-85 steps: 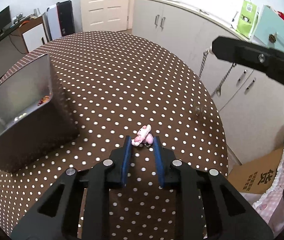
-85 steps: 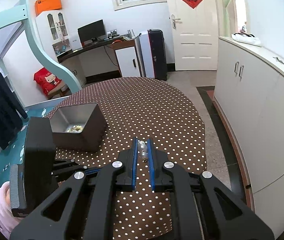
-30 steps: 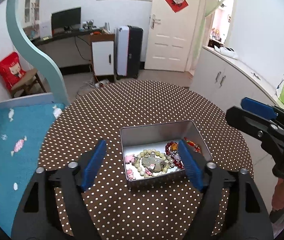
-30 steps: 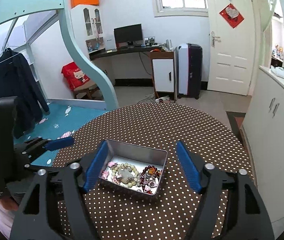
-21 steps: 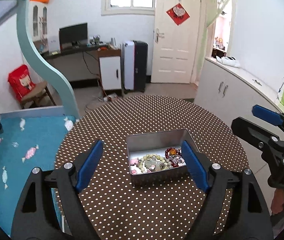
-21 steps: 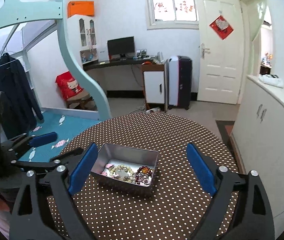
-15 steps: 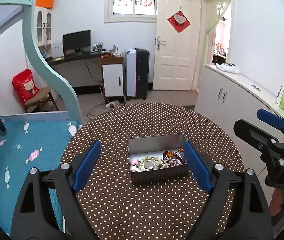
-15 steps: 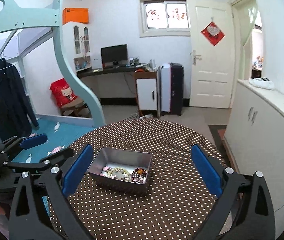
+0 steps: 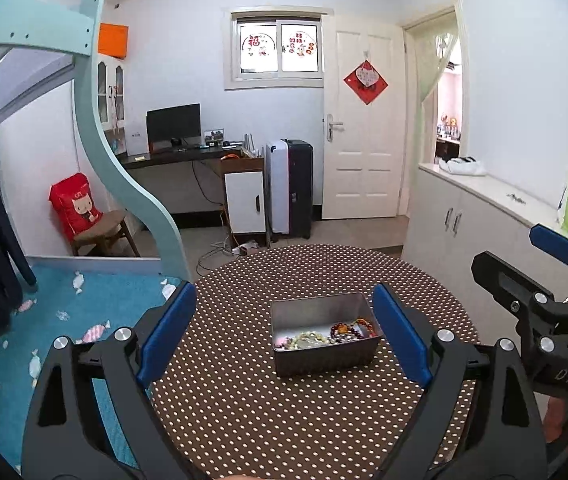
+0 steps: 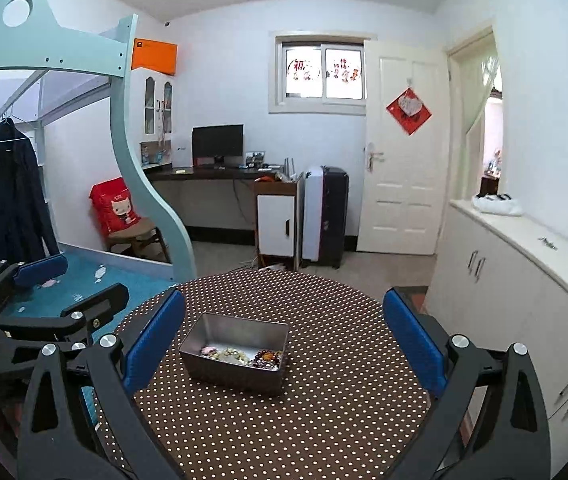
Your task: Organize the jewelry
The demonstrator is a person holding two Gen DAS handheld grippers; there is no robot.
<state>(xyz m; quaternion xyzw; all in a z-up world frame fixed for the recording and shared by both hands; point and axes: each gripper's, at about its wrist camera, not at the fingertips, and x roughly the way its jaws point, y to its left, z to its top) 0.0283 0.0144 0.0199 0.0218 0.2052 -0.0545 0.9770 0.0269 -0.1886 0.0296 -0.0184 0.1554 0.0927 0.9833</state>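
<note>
A grey metal tin (image 9: 324,360) sits on the round brown polka-dot table (image 9: 244,400). In it lie a pale bead bracelet, a dark red bead bracelet (image 9: 348,330) and a small pink piece. The tin also shows in the right wrist view (image 10: 236,376) with the same jewelry (image 10: 244,354). My left gripper (image 9: 284,336) is wide open and empty, raised well above and behind the tin. My right gripper (image 10: 284,344) is wide open and empty, likewise high and back. Each gripper shows in the other's view, the right one (image 9: 556,280) and the left one (image 10: 56,292).
White cabinets (image 10: 524,280) run along the right of the table. A bunk bed with a blue mattress (image 9: 44,320) stands on the left. A desk, a suitcase (image 9: 288,188) and a white door stand at the far wall.
Both grippers, earlier low and shut at the table, the right on a small clear piece, the left by the pink charm, are now open, empty and pulled back and up. The tin looks smaller.
</note>
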